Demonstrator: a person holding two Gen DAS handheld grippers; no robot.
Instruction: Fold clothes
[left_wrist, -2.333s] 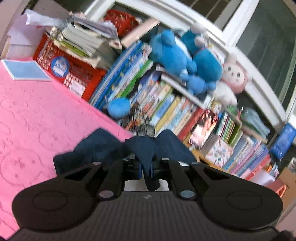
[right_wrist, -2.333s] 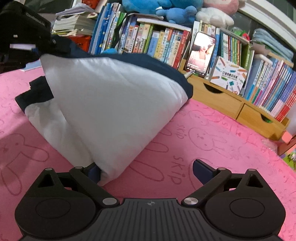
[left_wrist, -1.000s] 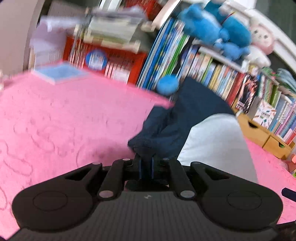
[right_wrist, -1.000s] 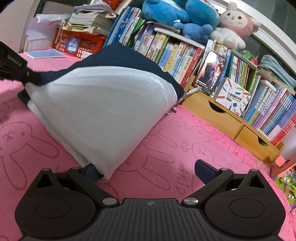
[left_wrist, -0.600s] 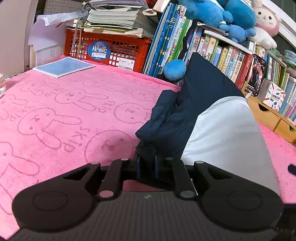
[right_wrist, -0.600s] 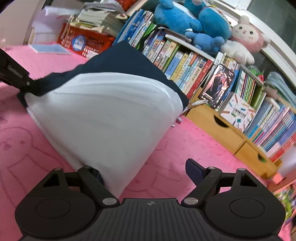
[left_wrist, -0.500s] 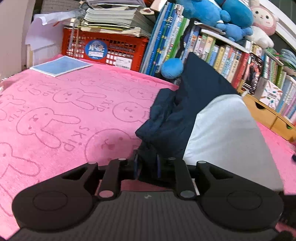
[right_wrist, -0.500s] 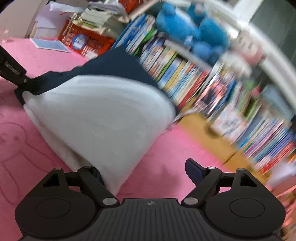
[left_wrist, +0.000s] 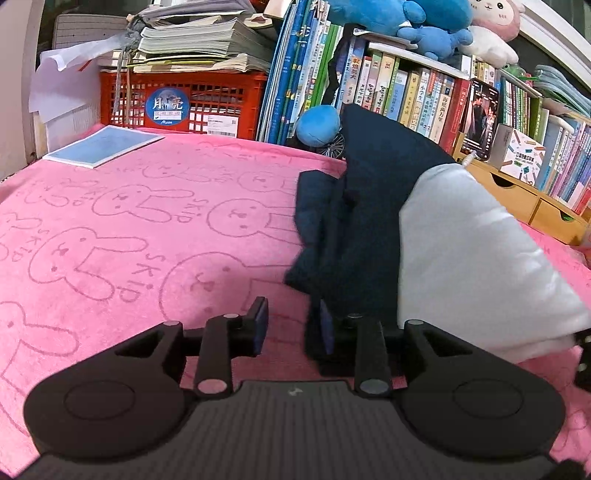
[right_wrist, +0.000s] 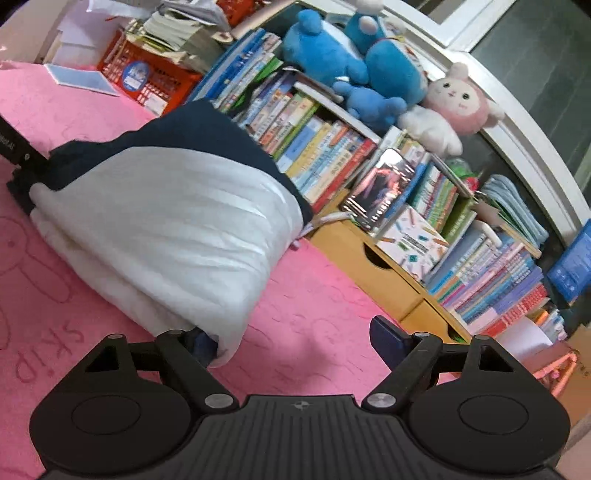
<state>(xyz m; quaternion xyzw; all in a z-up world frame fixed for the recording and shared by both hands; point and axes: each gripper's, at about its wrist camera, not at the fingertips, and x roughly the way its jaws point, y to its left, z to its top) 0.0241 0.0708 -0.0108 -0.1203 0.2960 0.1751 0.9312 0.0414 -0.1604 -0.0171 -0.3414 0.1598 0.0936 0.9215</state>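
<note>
A folded garment, navy (left_wrist: 369, 221) on one side and white (left_wrist: 480, 258) on the other, lies in a mound on the pink rabbit-print blanket (left_wrist: 110, 240). My left gripper (left_wrist: 291, 325) is open at the garment's navy edge. The dark cloth hangs against its right finger, and pink blanket shows in the gap. In the right wrist view the garment's white face (right_wrist: 177, 221) fills the left half. My right gripper (right_wrist: 293, 338) is open and its jaws are closing. The white corner lies just inside its left finger, and the right finger stands apart from the cloth.
Rows of books (right_wrist: 314, 147) and a wooden drawer unit (right_wrist: 388, 273) line the far side, with plush toys (right_wrist: 332, 55) on top. A red crate (left_wrist: 184, 103) with stacked papers stands at the back left. A blue booklet (left_wrist: 103, 146) lies on the blanket.
The left jaws, pinched on the navy cloth before, now stand apart. The right gripper has tilted and risen a little, and its jaws are narrower. The garment mound sits lower.
</note>
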